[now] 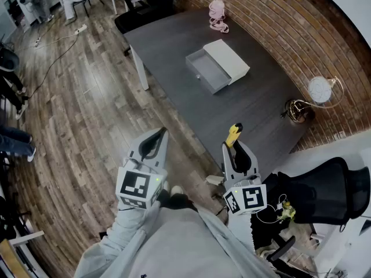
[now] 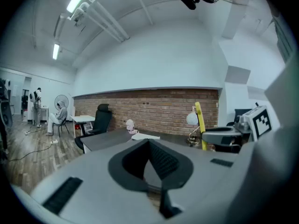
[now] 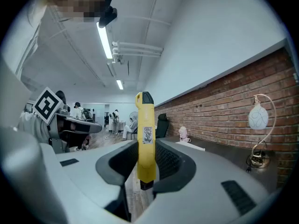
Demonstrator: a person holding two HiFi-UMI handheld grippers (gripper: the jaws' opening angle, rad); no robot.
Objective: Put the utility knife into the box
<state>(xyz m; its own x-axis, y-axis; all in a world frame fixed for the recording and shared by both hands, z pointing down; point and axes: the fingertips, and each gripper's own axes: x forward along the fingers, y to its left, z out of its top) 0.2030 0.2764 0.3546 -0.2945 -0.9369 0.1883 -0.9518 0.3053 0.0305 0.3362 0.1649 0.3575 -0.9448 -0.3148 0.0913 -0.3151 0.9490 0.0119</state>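
Holding the utility knife (image 3: 145, 139) is the right hand-held gripper (image 1: 233, 148). Its jaws pinch the yellow handle partway along its length. In the right gripper view the knife's long axis stands upright across the jaws, with the black-tipped end on top and the lower end showing just under the pads. In the head view the yellow body pokes out just past the jaw tips toward the tabletop (image 1: 255, 112).

The box (image 1: 215, 67) lies on that tabletop, straight ahead of the right hand-held gripper, a little to its left and well apart from it. Its gray tray (image 1: 204, 72) is slid out toward the near-left, and its long side runs on a slant to the table's edge. That open tray is the target, and it sits on the side facing the person.

The left hand-held gripper (image 1: 160, 135) hangs over the wooden floor (image 1: 87, 109), off the table's near corner. Its jaw tips are pressed together with nothing between them.

The right hand is the nearer one and already carries the knife. By my reading, the coming move is a forward reach across the bare tabletop. The knife's length would then need laying down to match the tray's slanted run before it is let go.
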